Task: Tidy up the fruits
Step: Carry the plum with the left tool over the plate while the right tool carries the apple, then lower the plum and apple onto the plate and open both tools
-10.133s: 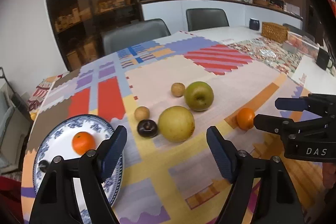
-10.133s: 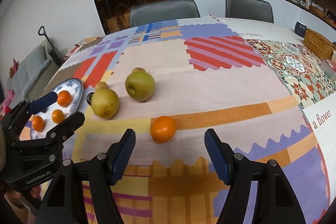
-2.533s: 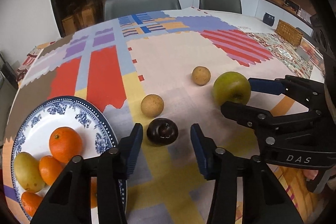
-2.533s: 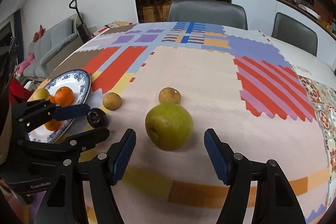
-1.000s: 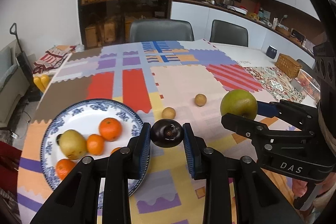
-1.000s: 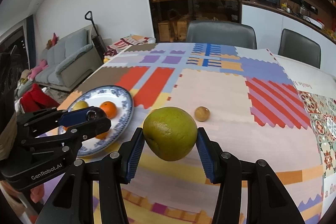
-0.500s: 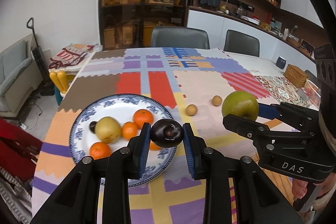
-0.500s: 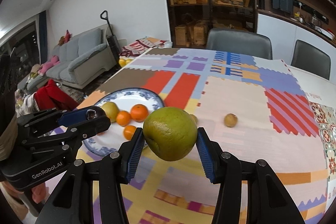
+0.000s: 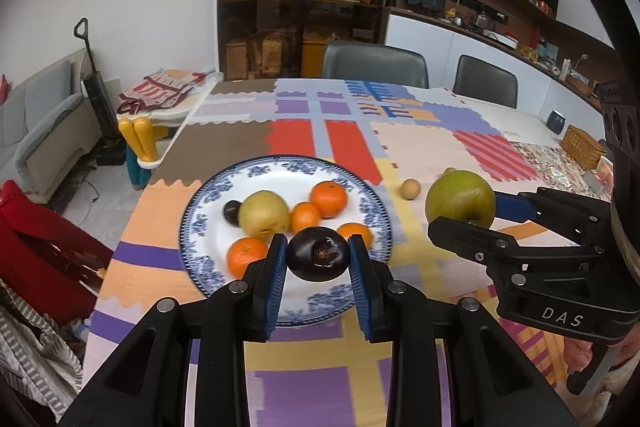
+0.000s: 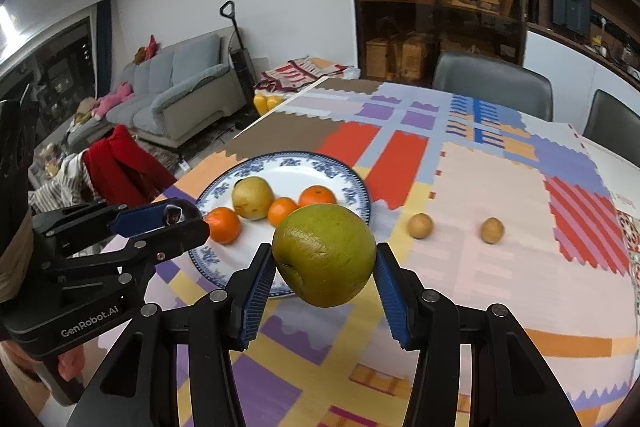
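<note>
My left gripper (image 9: 318, 263) is shut on a dark purple plum (image 9: 318, 258) and holds it above the near side of a blue-rimmed white plate (image 9: 280, 169). The plate holds several oranges (image 9: 329, 199), a yellow pear (image 9: 263, 214) and a small dark fruit (image 9: 231, 211). My right gripper (image 10: 324, 277) is shut on a large green apple (image 10: 325, 254), held in the air over the plate's right edge (image 10: 356, 183). In the left wrist view the apple (image 9: 460, 201) is right of the plate. Two small brown fruits (image 10: 420, 225) (image 10: 492, 230) lie on the patchwork cloth.
The table's left edge (image 9: 132, 219) is close to the plate. A red garment (image 9: 44, 239) hangs on a chair beside it. Grey chairs (image 9: 374, 65) stand at the far side. A wicker basket (image 9: 582, 147) sits at the far right.
Both grippers have moved left toward the plate, each still holding its fruit. The plum is now over the plate's near side and the apple is by its right edge.
</note>
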Demonstrator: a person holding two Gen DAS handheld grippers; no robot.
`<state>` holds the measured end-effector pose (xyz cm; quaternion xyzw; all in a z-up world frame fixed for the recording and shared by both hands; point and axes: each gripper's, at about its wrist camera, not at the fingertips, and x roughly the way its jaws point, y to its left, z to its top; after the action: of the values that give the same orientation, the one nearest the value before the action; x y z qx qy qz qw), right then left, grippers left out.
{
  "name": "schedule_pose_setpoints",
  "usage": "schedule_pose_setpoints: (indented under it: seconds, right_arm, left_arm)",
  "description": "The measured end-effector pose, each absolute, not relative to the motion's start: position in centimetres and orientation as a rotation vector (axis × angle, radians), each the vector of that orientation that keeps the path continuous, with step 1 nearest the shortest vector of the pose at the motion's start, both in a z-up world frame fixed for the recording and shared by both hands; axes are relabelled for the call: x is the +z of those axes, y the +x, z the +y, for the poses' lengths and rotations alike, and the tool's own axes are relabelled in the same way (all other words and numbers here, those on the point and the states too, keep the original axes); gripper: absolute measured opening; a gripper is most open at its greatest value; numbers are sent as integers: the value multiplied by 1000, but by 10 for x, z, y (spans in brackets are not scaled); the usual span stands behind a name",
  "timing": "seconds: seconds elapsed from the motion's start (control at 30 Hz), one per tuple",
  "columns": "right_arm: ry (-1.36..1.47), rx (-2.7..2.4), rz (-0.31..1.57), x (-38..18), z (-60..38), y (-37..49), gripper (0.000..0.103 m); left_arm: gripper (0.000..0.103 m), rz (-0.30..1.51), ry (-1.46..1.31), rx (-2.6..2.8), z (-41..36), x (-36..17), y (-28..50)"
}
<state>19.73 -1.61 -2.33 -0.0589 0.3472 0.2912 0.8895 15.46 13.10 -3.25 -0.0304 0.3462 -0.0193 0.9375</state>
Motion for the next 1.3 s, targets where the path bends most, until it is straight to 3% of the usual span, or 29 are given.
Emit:
schedule_pose_setpoints:
  seconds: [1.13, 1.3]
  right_arm:
    - [-156, 660, 903, -76, 84, 240, 51]
    - [-159, 656, 899, -76, 84, 241, 52]
  left_arm:
    - [31, 865, -41, -54, 216, -88, 231]
    - [44, 846, -17, -36, 215, -84, 225]
